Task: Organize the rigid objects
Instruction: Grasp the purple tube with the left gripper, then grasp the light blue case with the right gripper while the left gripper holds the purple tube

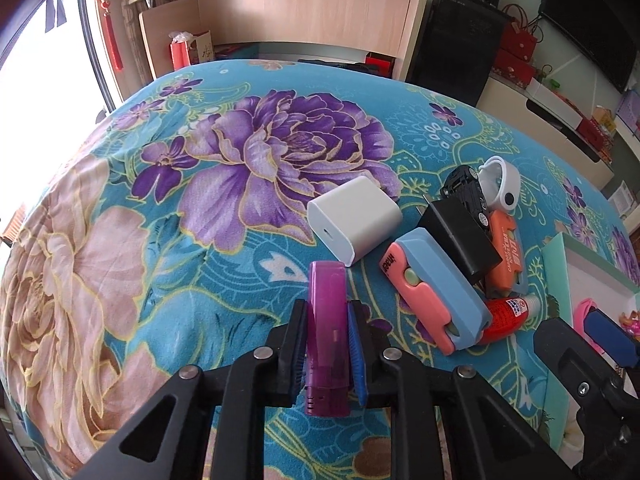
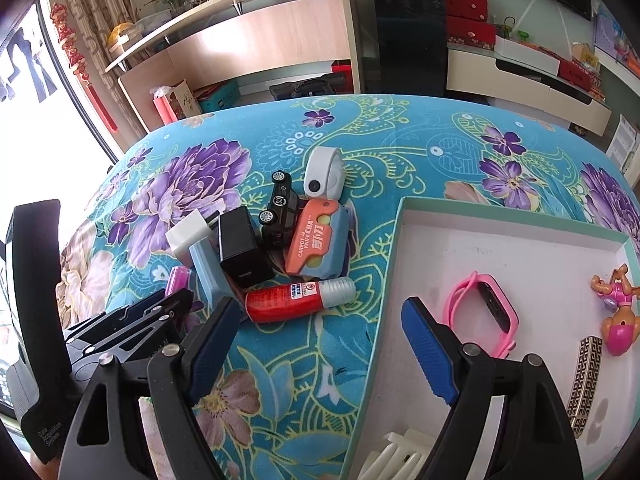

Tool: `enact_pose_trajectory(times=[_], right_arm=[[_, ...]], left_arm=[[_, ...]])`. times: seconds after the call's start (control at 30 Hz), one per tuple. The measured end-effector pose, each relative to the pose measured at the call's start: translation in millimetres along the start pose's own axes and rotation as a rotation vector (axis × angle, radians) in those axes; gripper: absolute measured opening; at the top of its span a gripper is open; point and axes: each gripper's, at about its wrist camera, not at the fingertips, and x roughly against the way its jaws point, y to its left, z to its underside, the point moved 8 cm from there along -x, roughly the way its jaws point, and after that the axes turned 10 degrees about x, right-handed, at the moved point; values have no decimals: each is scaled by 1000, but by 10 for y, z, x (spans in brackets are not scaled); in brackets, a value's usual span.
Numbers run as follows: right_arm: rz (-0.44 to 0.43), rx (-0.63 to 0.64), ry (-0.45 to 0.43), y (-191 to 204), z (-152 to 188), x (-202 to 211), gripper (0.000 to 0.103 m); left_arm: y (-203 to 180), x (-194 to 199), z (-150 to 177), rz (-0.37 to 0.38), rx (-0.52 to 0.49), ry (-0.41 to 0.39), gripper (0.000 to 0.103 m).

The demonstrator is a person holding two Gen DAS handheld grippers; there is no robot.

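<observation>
My left gripper (image 1: 327, 312) is shut on a translucent purple lighter (image 1: 326, 320), held just above the floral cloth. Right of it lies a pile: a white charger cube (image 1: 354, 220), a black charger (image 1: 460, 240), a blue-and-pink folding knife (image 1: 436, 296), an orange carrot knife (image 2: 316, 240), a black toy car (image 2: 280, 212), a red glue tube (image 2: 296, 300) and a white round gadget (image 2: 324, 178). My right gripper (image 2: 316, 344) is open and empty over the near left edge of the white tray (image 2: 520, 240).
The tray holds a pink watch (image 2: 488, 312), a pink toy figure (image 2: 618, 312), a patterned bar (image 2: 586, 384) and a white ribbed piece (image 2: 396, 456). The table cloth (image 1: 160, 240) is bare at the left. Shelves and a black cabinet (image 2: 408, 32) stand behind the table.
</observation>
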Motion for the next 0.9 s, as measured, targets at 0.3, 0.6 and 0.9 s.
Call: enact_pose_trajectory(times=[0.3,0.6,0.9], right_arm=[[-35,99,-41,365,-135,-72,79],[-56,195,5,702,-110,-337,48],[-75,208,44,873,-110,-540,42]], left_arm=[[332,120,-114,-28,81,-32,21],[607,164,-169,-36,151,-39,21],[662,69,-143,-22,172,-6,21]])
